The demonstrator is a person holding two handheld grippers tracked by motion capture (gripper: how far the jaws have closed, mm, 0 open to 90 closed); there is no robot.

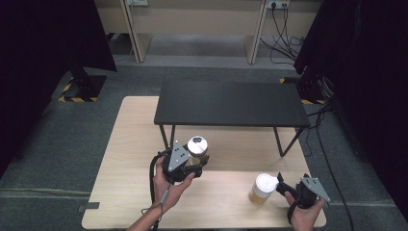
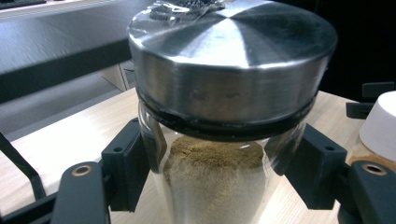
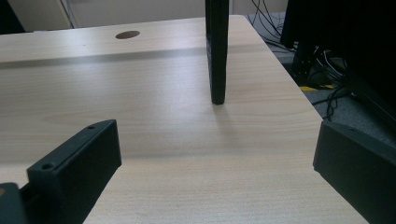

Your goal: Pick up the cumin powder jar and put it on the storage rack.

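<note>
A glass jar (image 2: 215,186) with a brushed steel lid (image 1: 197,144) holds brown powder. My left gripper (image 1: 197,162) is shut on its glass body just below the lid, one black jaw on each side, in front of the shelf's left legs. Whether the jar rests on the table, I cannot tell. A second jar (image 1: 262,188) with a white lid and pale contents stands at the front right of the wooden table (image 1: 130,144). My right gripper (image 3: 219,154) stands open just right of that jar, with bare wood between its jaws.
A low black shelf (image 1: 231,103) on thin metal legs stands across the back of the table; one leg (image 3: 217,51) is straight ahead of my right gripper. The table's right edge (image 3: 299,88) is close, with cables on the floor beyond.
</note>
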